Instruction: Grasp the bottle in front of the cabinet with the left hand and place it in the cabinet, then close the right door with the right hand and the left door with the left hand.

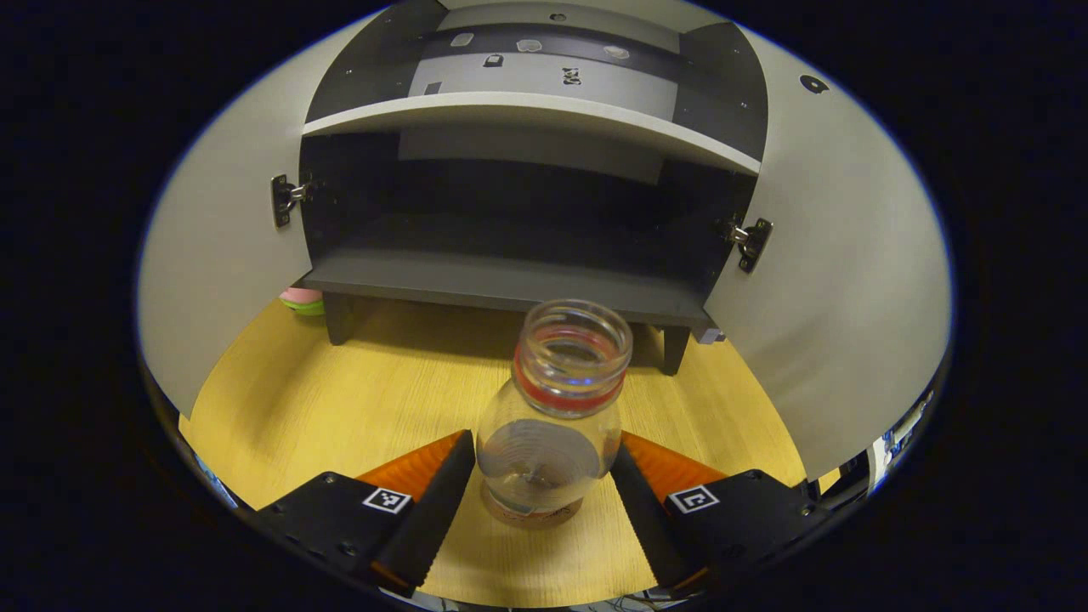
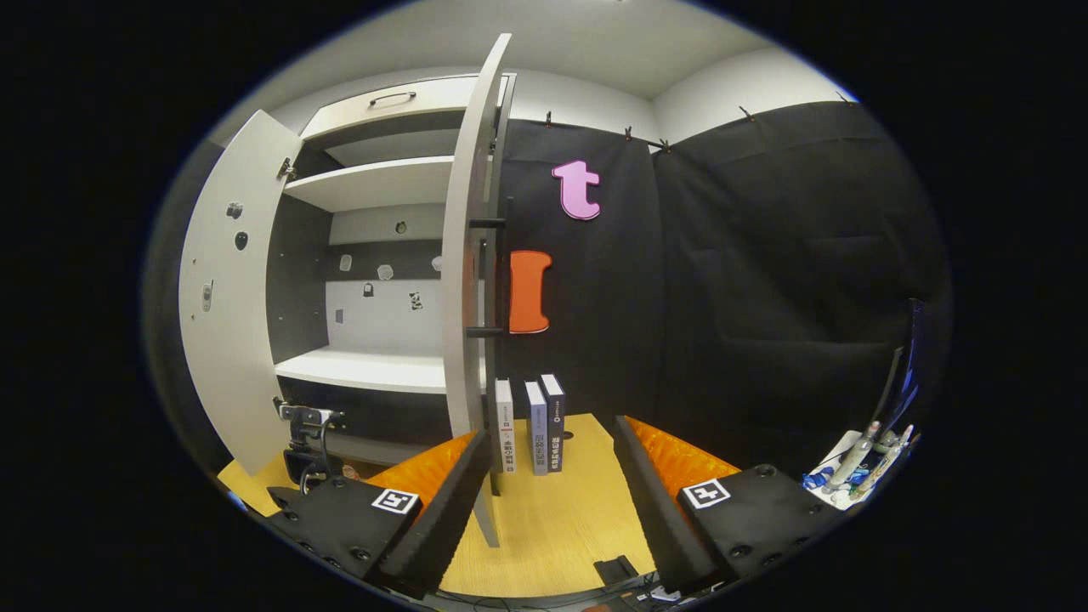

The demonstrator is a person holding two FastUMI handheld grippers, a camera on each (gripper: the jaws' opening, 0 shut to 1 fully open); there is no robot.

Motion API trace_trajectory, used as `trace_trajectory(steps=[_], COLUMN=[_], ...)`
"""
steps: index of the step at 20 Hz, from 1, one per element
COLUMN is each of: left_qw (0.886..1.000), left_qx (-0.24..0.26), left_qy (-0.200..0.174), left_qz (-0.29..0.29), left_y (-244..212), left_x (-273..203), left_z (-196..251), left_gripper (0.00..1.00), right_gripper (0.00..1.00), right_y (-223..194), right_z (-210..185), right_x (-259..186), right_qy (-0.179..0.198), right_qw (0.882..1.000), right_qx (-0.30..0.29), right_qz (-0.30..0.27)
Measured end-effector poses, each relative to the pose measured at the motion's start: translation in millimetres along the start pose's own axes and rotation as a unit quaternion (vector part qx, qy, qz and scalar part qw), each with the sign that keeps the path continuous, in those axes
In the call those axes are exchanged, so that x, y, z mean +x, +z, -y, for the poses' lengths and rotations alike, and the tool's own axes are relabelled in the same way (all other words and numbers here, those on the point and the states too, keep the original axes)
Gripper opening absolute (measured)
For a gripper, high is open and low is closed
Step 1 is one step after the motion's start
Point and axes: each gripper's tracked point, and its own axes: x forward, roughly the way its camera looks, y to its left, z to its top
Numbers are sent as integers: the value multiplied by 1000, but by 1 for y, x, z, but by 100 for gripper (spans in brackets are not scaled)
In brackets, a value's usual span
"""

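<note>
A clear, capless bottle (image 1: 552, 408) with a red ring round its neck stands upright on the wooden table (image 1: 340, 399), in front of the dark cabinet (image 1: 510, 285). My left gripper (image 1: 542, 446) is open, one finger on each side of the bottle's body, close to it. Both pale cabinet doors stand open, the left door (image 1: 221, 255) and the right door (image 1: 841, 280). In the right gripper view my right gripper (image 2: 551, 429) is open and holds nothing. It points just past the edge of the right door (image 2: 467, 280), which has a black handle (image 2: 486, 279).
The lower shelf (image 1: 510, 285) sits on short legs just behind the bottle, under a white shelf (image 1: 527, 115). A pink and green object (image 1: 302, 300) lies under the left door. Three books (image 2: 531, 425) stand by the black wall. Tools (image 2: 867, 459) lie far right.
</note>
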Motion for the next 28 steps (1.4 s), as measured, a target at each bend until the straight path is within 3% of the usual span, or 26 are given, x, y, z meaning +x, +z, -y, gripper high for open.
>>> trace_trajectory(steps=[4, 5, 7, 10, 17, 22, 28], left_qw=[1000, 1000, 1000, 1000, 999, 996, 993], left_qx=[1, 3, 12, 8, -2, 40, 29], left_qy=[-1, 0, 3, -9, -43, -60, -82], left_qz=[-5, -4, -1, 9, 9, 48, 77], left_y=[-9, -9, -3, 13, 71, 136, 202], left_x=[3, 2, -4, -21, -79, -119, -144], left_z=[-1, -3, -3, -2, 4, 11, 16], left_gripper=[90, 80, 78, 78, 77, 77, 77], right_gripper=[92, 92, 97, 97, 97, 97, 97], right_y=[-5, -6, -5, -3, -4, -4, -2], right_z=[2, 1, -2, -5, -15, -21, -23], right_x=[-3, -5, -8, -12, -20, -21, -19], right_qy=[-6, -4, 0, 5, 23, 37, 39], right_qw=[1000, 1000, 1000, 1000, 1000, 999, 999], right_qx=[-6, -6, -7, -5, -2, 7, 14], right_qz=[-7, -8, -8, -5, -5, -7, -4])
